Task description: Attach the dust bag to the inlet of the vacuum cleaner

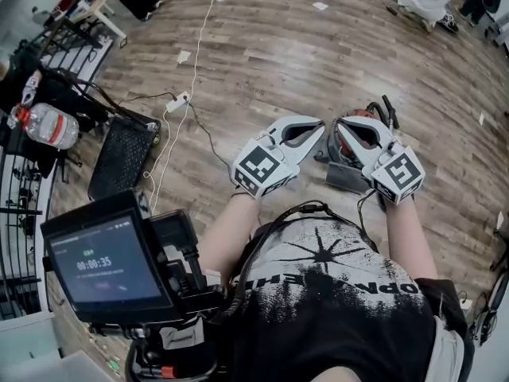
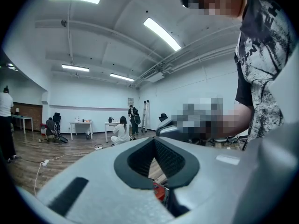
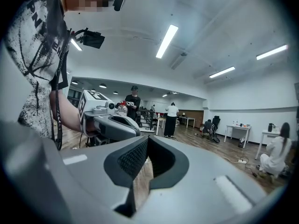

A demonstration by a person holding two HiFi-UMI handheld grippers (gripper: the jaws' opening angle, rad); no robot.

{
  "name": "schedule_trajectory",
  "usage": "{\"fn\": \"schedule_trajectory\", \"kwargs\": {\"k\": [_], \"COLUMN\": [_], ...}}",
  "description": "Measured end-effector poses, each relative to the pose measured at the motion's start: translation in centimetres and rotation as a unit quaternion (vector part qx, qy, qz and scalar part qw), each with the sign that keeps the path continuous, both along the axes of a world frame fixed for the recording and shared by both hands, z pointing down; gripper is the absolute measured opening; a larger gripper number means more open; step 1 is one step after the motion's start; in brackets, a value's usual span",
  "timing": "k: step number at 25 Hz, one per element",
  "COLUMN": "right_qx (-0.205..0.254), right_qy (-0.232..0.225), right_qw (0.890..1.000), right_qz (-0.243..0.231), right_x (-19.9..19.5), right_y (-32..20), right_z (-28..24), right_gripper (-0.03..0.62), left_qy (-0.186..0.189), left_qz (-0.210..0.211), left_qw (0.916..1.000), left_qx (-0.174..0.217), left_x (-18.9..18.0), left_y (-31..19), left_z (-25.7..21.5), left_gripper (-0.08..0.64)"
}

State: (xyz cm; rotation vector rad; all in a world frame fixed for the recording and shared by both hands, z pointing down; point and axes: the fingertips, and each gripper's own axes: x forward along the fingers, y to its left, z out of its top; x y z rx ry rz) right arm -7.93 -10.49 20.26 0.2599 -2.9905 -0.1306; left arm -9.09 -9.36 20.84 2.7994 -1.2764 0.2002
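Left gripper [image 1: 312,128], right gripper [image 1: 348,126] held side by side, tips converging, both jaws closed.

- On the screen [image 1: 99,265] at the lower left of the head view I read a timer, "00:00:35". The small line above it is too fine for me to read.
- The person's shirt [image 1: 334,281] carries large print, upside down from here. I make out only "OPN" at one end.
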Motion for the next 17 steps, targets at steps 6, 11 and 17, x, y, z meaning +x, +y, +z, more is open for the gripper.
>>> {"fn": "schedule_trajectory", "kwargs": {"k": [6,11,17], "right_qx": [-0.021,-0.012,-0.010], "right_qy": [0.022,0.030,0.029], "right_qw": [0.999,0.999,0.999], "right_qz": [0.022,0.028,0.029], "right_x": [-0.5,-0.9,-1.0], "right_y": [-0.4,-0.4,-1.0], "right_z": [0.5,0.8,0.7], "right_gripper": [0.006,0.006,0.006], "left_qy": [0.004,0.007,0.014], "left_qz": [0.003,0.008,0.011], "left_qw": [1.0000,0.9999,0.9998], "left_qx": [-0.003,-0.001,0.000], "left_x": [-1.4,-1.9,-2.1], "left_y": [-0.3,-0.3,-0.9], "left_z": [0.6,0.5,0.6], "left_gripper": [0.003,0.003,0.003]}}
